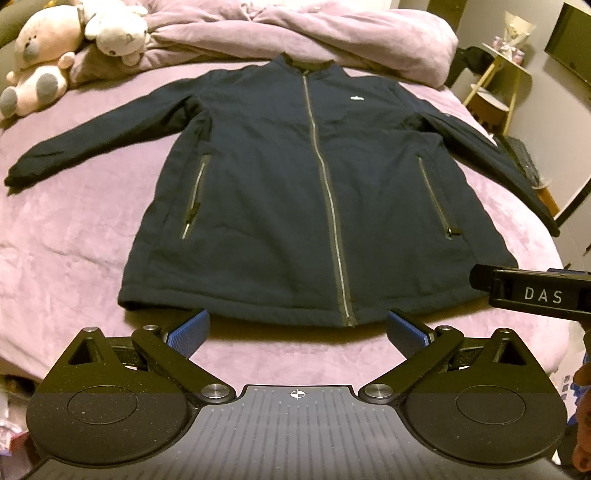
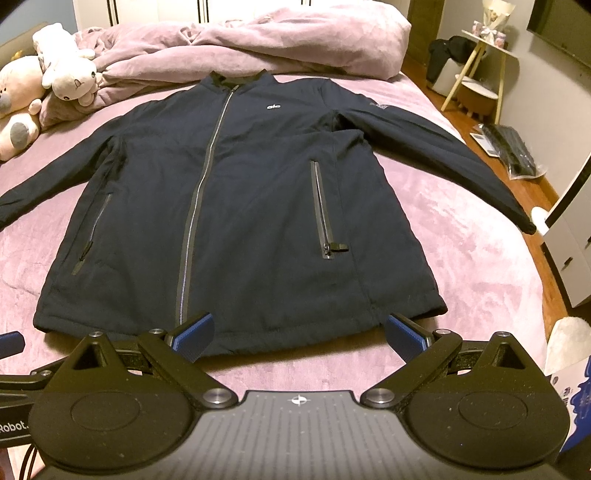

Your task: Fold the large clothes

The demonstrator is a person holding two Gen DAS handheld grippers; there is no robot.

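Note:
A dark navy zip-up jacket [image 1: 295, 192] [image 2: 229, 206] lies flat and face up on a pink bed [image 1: 74, 240] [image 2: 461, 258], collar at the far end, both sleeves spread outward. My left gripper [image 1: 297, 330] hovers open just short of the jacket's hem, near the bottom of the front zipper. My right gripper [image 2: 299, 332] is open too, poised over the hem to the right of the zipper. Neither has anything between its blue pads [image 1: 190, 332] [image 2: 406, 336]. The right gripper's body shows at the left wrist view's right edge.
A bunched pink duvet [image 1: 314, 33] [image 2: 277, 40] lies beyond the collar. Plush toys [image 1: 55, 48] [image 2: 44, 77] sit at the far left. To the right of the bed stand a small wooden side table [image 2: 476, 77] and a dark bag on the floor [image 2: 513, 147].

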